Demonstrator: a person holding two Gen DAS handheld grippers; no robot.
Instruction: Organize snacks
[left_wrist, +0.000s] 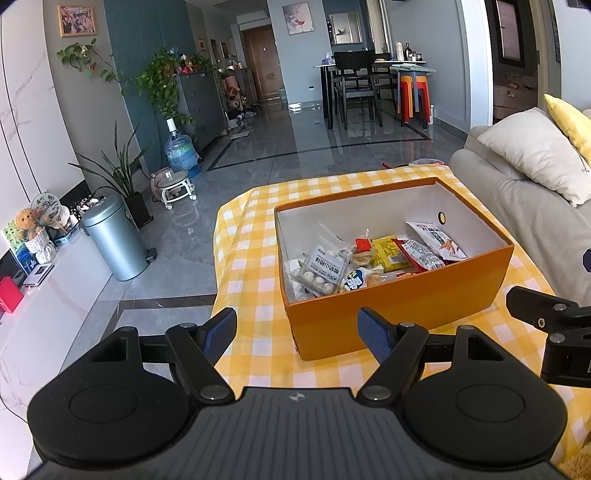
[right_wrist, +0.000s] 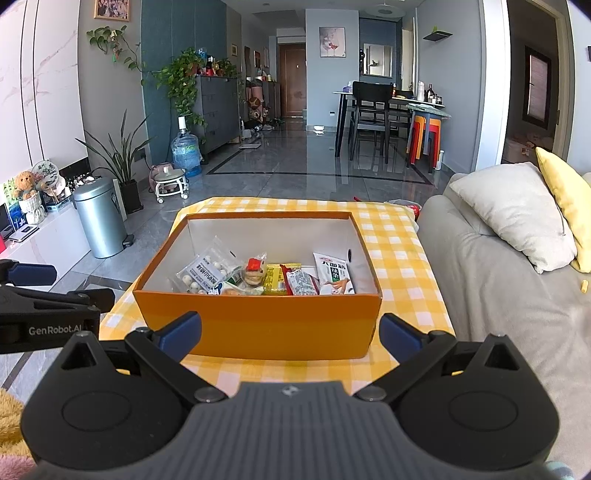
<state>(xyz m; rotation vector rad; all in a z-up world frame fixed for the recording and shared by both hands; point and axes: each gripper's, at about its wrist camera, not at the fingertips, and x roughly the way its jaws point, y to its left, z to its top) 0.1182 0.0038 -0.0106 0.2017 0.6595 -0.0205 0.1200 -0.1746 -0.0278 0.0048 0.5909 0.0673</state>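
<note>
Behind the orange box's (right_wrist: 258, 328) near wall, both grippers (left (left_wrist: 296, 334), right (right_wrist: 289, 332)) hover, fingers spread, empty.

— from where do we look on the left wrist?

— we sit behind the left gripper (left_wrist: 296, 334), facing forward and a little down; the orange box (left_wrist: 399, 301) lies near, right of centre, turned cornerwise.

— and on the right wrist?

— behind the right gripper (right_wrist: 289, 332), squarely facing the same box (right_wrist: 258, 325), close. we share the checked tablecloth (right_wrist: 399, 243), sofa (right_wrist: 491, 295) and dining table (right_wrist: 384, 99) beyond.
</note>
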